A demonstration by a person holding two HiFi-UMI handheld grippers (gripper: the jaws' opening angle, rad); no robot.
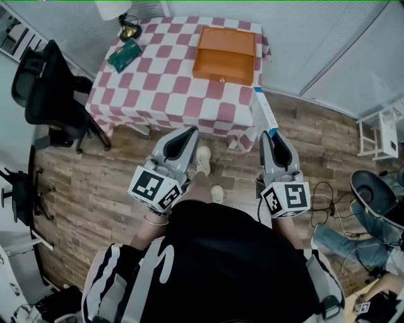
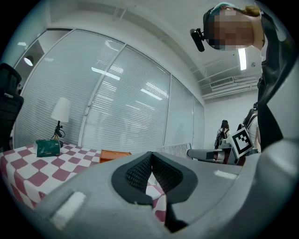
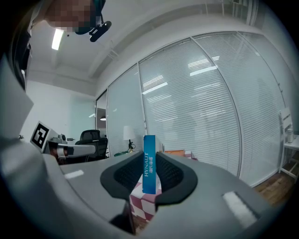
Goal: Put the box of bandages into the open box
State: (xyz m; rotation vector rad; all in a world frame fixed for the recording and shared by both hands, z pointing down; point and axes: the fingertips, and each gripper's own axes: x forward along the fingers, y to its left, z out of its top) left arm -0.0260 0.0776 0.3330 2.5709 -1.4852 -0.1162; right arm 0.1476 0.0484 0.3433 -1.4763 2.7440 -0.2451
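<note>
The box of bandages (image 1: pixel 262 110), white with a blue end, stands clamped edge-on between the pads of my right gripper (image 1: pixel 269 134), held above the wooden floor just off the table's near right corner. In the right gripper view the blue box (image 3: pixel 149 154) sticks up from between the jaws of that gripper (image 3: pixel 149 169). The open orange box (image 1: pixel 224 53) lies on the far right of the checkered table (image 1: pixel 164 88); it also shows as an orange box (image 2: pixel 114 155) in the left gripper view. My left gripper (image 1: pixel 187 135) hangs near the table's front edge, pads together, holding nothing.
A green packet (image 1: pixel 124 55) and a lamp (image 1: pixel 120 9) stand at the table's far left. A black office chair (image 1: pixel 47 94) is to the left of the table. A white rack (image 1: pixel 379 129), floor cables and a seated person's legs (image 1: pixel 353 236) are on the right.
</note>
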